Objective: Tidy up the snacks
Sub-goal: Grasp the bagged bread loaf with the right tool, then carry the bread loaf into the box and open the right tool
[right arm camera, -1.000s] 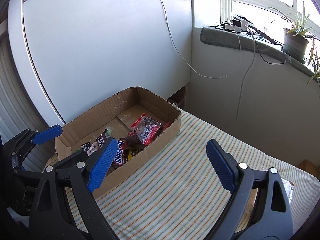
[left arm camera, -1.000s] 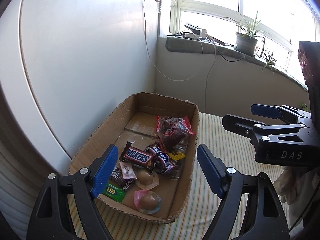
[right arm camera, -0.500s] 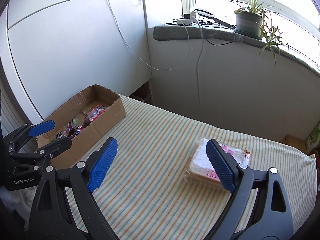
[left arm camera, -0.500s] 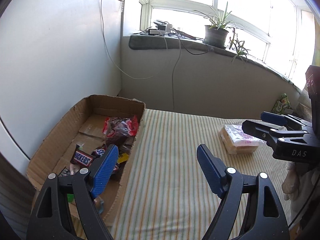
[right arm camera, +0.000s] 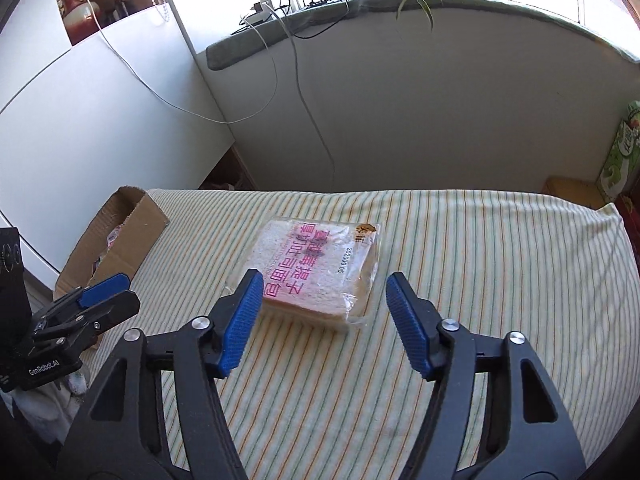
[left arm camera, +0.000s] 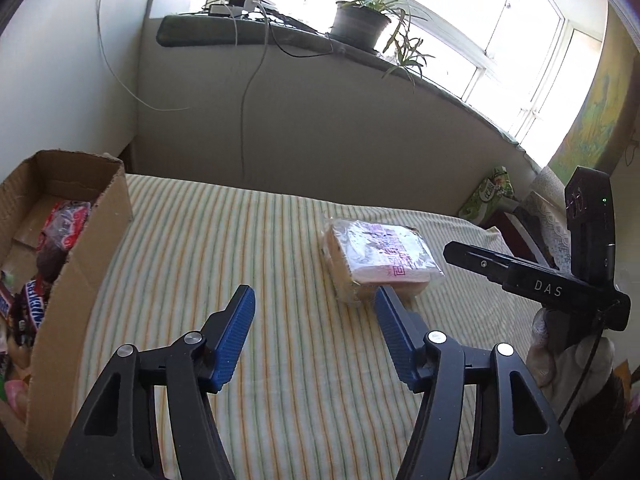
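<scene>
Your right gripper (right arm camera: 322, 314) and left gripper (left arm camera: 314, 330) have just been closing; ribbed blue pads stand apart, gripping nothing. The flat, square, clear-wrapped bread pack (right arm camera: 320, 270) lies mid-frame on striped cloth (right arm camera: 460, 280); the corrugated cardboard box (left arm camera: 86, 264) sits left.

Both black tools, left tool (left arm camera: 314, 338) and right tool (right arm camera: 324, 320), carry ribbed blue pads, silver screws.
</scene>
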`<action>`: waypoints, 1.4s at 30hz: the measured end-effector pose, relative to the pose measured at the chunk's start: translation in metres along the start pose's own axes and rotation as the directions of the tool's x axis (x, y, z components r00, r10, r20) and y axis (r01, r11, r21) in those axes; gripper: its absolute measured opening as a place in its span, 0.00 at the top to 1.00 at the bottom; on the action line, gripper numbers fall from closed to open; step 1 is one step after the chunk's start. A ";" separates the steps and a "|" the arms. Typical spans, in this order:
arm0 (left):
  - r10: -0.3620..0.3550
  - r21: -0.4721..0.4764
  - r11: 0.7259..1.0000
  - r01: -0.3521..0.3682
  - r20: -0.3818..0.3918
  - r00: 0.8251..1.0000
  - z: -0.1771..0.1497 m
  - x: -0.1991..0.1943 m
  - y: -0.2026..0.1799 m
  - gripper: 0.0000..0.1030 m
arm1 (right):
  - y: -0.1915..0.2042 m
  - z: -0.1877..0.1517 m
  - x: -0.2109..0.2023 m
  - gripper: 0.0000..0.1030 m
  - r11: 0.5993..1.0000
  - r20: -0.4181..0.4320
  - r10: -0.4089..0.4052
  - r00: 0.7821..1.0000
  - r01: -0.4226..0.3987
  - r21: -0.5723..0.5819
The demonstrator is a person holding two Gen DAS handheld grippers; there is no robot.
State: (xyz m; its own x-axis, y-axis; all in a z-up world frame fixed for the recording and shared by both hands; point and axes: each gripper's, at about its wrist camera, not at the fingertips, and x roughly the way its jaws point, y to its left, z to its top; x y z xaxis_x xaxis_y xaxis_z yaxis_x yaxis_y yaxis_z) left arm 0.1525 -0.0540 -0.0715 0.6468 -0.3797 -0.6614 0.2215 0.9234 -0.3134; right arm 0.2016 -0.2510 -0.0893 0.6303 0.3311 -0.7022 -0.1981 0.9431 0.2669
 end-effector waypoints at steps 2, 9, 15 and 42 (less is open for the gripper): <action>-0.034 -0.014 0.999 0.034 -0.029 0.999 0.002 0.012 -0.002 0.43 | -0.011 0.000 0.010 0.37 0.999 -0.030 0.037 0.999 -0.036 0.028; -0.094 -0.059 0.994 0.088 -0.098 0.991 0.009 0.050 -0.008 0.56 | -0.025 0.000 0.037 0.45 0.992 -0.081 0.098 0.992 -0.092 0.081; -0.094 -0.053 0.995 0.088 -0.129 0.987 0.012 0.068 -0.012 0.62 | -0.024 0.004 0.050 0.46 0.993 -0.101 0.099 0.990 -0.092 0.073; -0.012 0.051 0.999 0.016 -0.074 0.997 0.014 0.036 -0.022 0.64 | 0.016 0.012 0.040 0.54 0.991 -0.101 0.132 0.986 -0.131 0.019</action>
State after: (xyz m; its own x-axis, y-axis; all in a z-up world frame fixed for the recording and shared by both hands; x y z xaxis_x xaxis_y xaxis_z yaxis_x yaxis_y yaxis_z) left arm 0.1808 -0.0877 -0.0792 0.5882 -0.3942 -0.7062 0.2691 0.9188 -0.2888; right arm 0.2325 -0.2227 -0.1056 0.5193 0.4539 -0.7241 -0.2648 0.8911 0.3686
